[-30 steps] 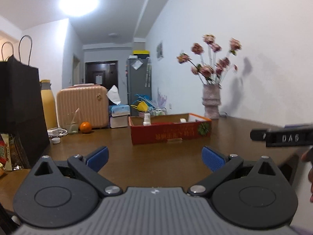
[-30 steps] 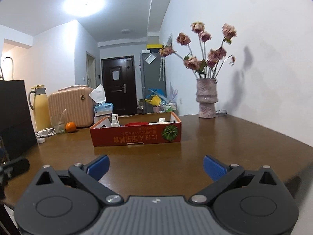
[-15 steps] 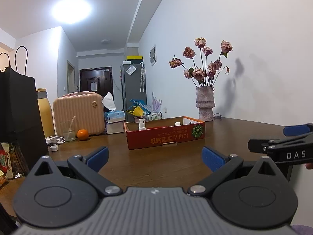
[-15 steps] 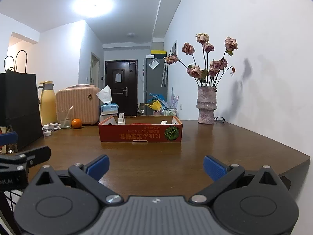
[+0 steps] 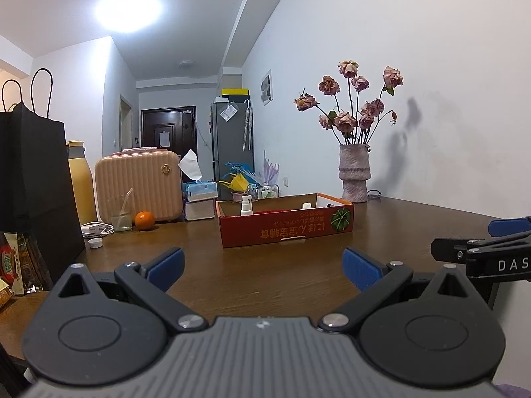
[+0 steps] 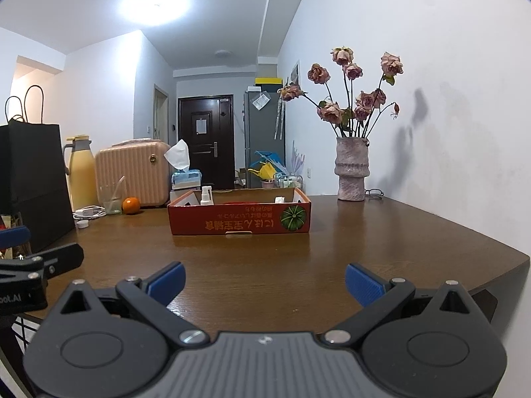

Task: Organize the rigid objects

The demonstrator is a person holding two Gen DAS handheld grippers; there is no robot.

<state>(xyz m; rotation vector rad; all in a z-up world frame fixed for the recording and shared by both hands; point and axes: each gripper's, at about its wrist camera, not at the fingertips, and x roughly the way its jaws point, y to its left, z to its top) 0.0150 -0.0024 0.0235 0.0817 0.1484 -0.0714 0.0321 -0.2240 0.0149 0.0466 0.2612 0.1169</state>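
Hovering side by side over the near edge of the table [image 6: 265, 265], both tools w/ jaws spread wide and nothing between the blue pads. Left gripper [image 5: 262, 270] and right gripper [image 6: 264, 280] touch nothing; each shows at the edge of the other's view, so they sit level, close together, aimed fwd. Probably a neutral hold: wide jaws suit either reaching for an item or having just let one go; can't tell which. Red cardboard box [image 6: 240, 220] sits mid-table, well ahead of both tools, long side facing them. Inside, upright: white spray bottle [image 6: 206, 195] at left end, a small white item [image 6: 279, 199] toward right; rest of contents hidden by the box wall. Loose on table far left, apart from box: orange [image 6: 130, 205], glass [image 6: 111, 199], white cap [image 6: 82, 223]. Vase [image 6: 352, 169] far right by wall. Whether the loose bits belong in the box = unclear.
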